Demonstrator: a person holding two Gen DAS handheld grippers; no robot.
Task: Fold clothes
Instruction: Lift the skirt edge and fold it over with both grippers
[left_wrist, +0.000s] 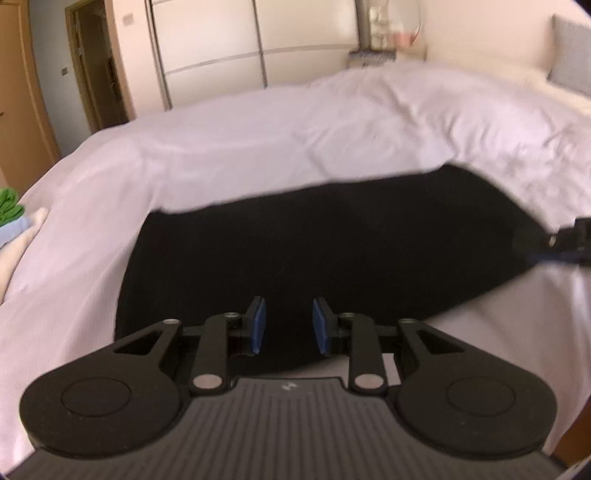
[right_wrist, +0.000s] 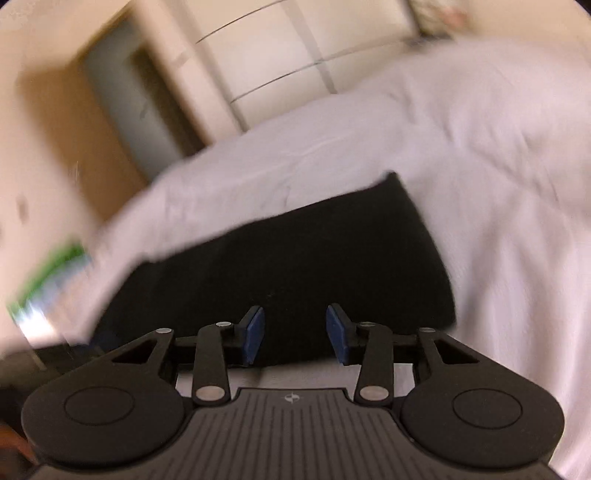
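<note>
Black cloth (left_wrist: 325, 251) lies spread flat on the bed (left_wrist: 221, 155), a broad dark garment resting on the white cover close to the bed's near edge. Its far edge runs roughly straight across the cover, and its left side ends at a squared corner toward the bed's left edge.

The left gripper (left_wrist: 289, 325) hangs just above the near part of the garment, its blue pads (left_wrist: 258, 325) spread apart with nothing between them, so it is released. The right gripper (right_wrist: 295, 334) is likewise released, blue pads (right_wrist: 255, 334) parted and empty, poised over the near edge of the same garment; its view is tilted and blurred. From the left wrist view, part of the right gripper shows at the garment's right end, at or just above the cloth; whether it touches cannot be told.

Off the bed's left edge sits a small heap of other clothes (left_wrist: 11, 214), green, pale blue and cream. Behind the bed stand a white wardrobe (left_wrist: 229, 40) with sliding panels and an open wooden doorway (left_wrist: 92, 62). A grey headboard (left_wrist: 572, 51) shows at the far right corner.
</note>
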